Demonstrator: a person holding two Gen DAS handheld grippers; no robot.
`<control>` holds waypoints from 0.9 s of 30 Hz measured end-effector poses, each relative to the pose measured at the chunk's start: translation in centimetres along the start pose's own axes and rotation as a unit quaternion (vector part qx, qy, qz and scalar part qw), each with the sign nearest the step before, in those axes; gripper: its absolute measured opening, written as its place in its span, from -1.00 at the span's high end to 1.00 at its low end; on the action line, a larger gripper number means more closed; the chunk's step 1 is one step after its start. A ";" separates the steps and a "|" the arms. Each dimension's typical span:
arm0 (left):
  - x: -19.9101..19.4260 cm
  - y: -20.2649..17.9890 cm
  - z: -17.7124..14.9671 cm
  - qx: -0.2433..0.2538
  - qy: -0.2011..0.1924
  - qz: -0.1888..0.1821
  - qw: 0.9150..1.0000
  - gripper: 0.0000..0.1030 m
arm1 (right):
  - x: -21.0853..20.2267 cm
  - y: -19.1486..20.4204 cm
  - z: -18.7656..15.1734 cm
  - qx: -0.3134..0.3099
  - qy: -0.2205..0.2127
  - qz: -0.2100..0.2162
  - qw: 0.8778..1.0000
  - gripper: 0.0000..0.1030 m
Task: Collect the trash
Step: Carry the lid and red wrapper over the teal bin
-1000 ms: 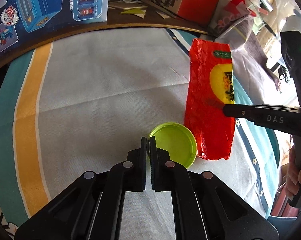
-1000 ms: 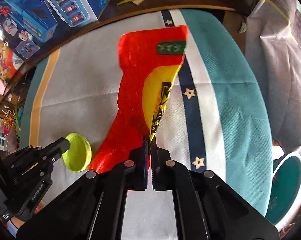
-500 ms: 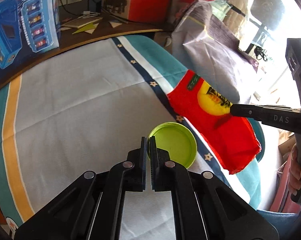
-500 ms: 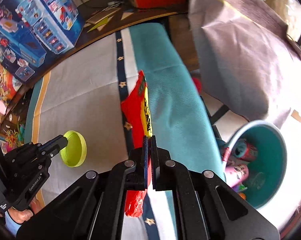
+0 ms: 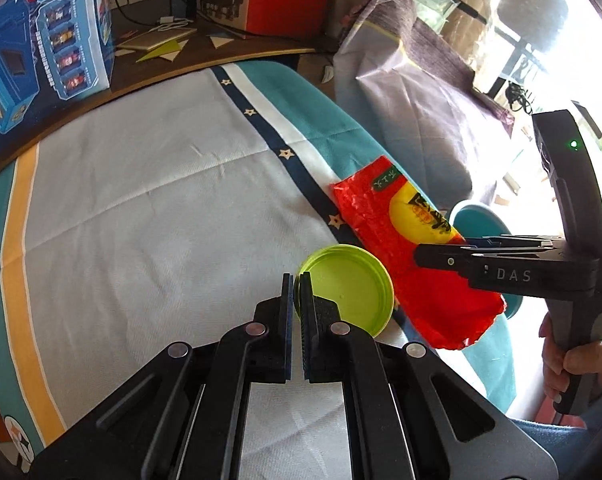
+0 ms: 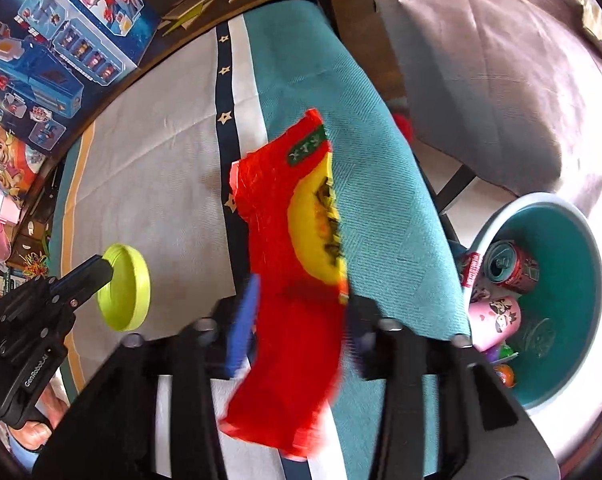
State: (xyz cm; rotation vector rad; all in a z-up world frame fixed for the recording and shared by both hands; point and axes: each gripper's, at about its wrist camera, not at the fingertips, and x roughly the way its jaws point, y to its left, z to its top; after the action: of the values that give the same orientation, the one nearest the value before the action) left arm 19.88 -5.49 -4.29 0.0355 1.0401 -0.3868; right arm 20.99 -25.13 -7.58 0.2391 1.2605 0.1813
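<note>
Two pieces of trash were carried at once. The green lid (image 5: 347,292) was pinched by its rim in the clenched left hand-held gripper (image 5: 297,280) above the striped cloth (image 5: 141,200) of the worktop (image 5: 237,54). The red wrapper (image 6: 293,280) hung between the fingers of the right hand-held gripper (image 6: 297,312), whose jaws had just been opening; in the right wrist view they stood apart and blurred, and the pads seemed no longer pressed on the foil, so the wrapper was judged released or nearly so.

The teal bin (image 6: 581,264) lay to the right of and below the right hand-held gripper, beyond the worktop's edge, already holding a can and other scraps. The wrapper's long axis ran along the fingers, its far end over the teal border of the cloth rather than over the bin's mouth, so a clean fall inside was judged uncertain. The right hand was plainly the nearer to the bin; the left one was well apart from it.

The wrapper's lower end was smeared by motion, the bin's near rim was hidden behind the gripper body, and in the left wrist view only a sliver of the bin was seen.
</note>
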 end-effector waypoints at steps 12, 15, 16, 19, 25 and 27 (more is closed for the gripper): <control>0.3 -0.2 0.0 0.012 0.009 -0.001 1.000 0.93 | -4.3 -0.7 0.3 -0.002 -0.059 0.000 0.998 0.95; 0.1 -2.3 0.4 0.032 0.006 -0.006 0.999 0.93 | -6.7 -3.7 -0.2 0.023 -0.076 0.001 0.997 0.95; 0.1 -3.1 0.6 0.038 0.005 -0.008 0.999 0.93 | -7.4 -4.8 -0.5 0.030 -0.081 0.000 0.996 0.95; 0.4 -6.0 1.2 0.058 0.008 -0.018 0.998 0.93 | -9.2 -8.4 -1.7 0.058 -0.091 -0.006 0.994 0.95; 1.5 -12.6 1.9 0.111 0.017 -0.032 0.993 0.93 | -11.7 -15.8 -4.6 0.112 -0.104 -0.023 0.988 0.95; 1.9 -15.0 2.1 0.127 0.019 -0.039 0.991 0.92 | -12.2 -17.8 -5.6 0.124 -0.106 -0.029 0.986 0.94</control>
State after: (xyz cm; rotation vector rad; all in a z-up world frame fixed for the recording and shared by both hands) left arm 17.51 -20.41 -2.55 0.2323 1.0274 -0.5904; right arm 12.05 -45.08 -2.92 0.4244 1.0759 -0.0511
